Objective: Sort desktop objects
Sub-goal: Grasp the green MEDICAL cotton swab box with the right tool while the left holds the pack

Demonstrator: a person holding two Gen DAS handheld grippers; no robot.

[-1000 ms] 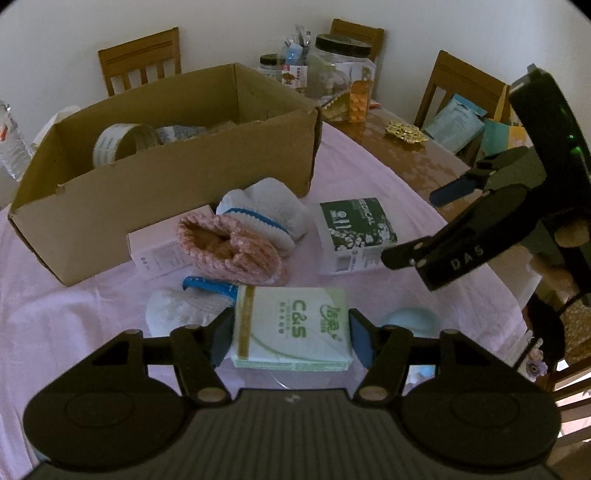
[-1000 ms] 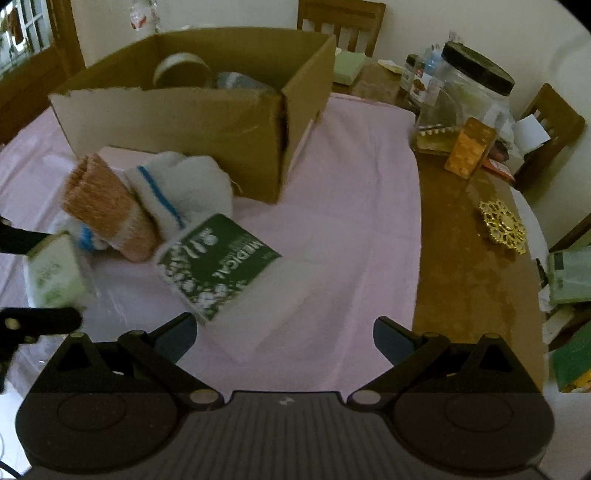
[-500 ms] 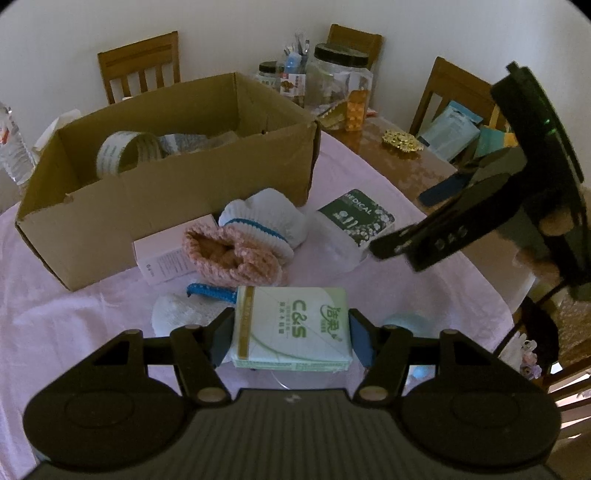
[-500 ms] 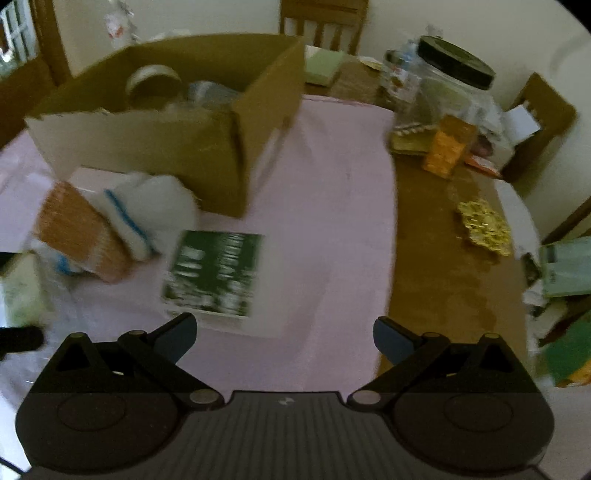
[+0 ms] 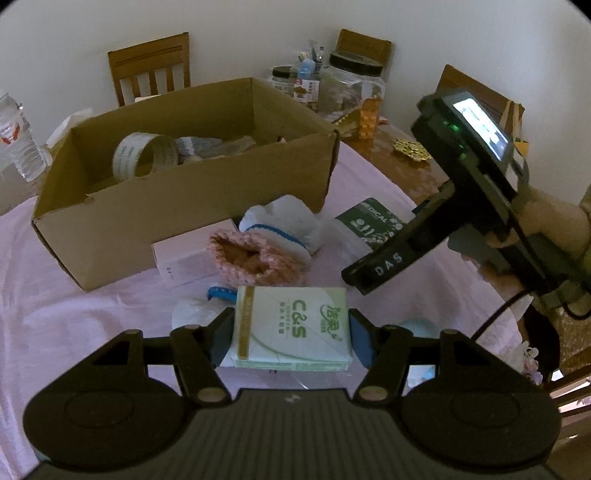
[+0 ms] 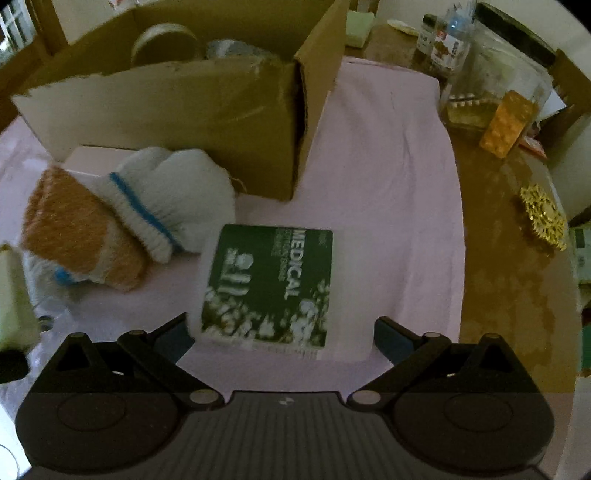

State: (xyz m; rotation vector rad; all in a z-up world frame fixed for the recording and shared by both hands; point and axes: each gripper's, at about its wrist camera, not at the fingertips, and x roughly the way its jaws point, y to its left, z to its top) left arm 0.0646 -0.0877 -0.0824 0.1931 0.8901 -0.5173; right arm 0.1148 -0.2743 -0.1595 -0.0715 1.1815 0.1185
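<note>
Evidently the left gripper [image 5: 291, 328] pinches the tissue pack [image 5: 291, 326] between its jaws, held clear of the desk [image 5: 74, 314] for carrying to the cardboard box [image 5: 184, 199]. Meanwhile the right gripper [image 6: 282, 336] hangs with jaws spread either side of the green medical packet [image 6: 269, 284], probably lined up for grasping.

Plain pale wall [image 5: 258, 33] behind three wooden chairs [image 5: 151, 66] round the brown table [image 6: 509, 258], half under a pink cloth [image 6: 388, 184]; dim light
</note>
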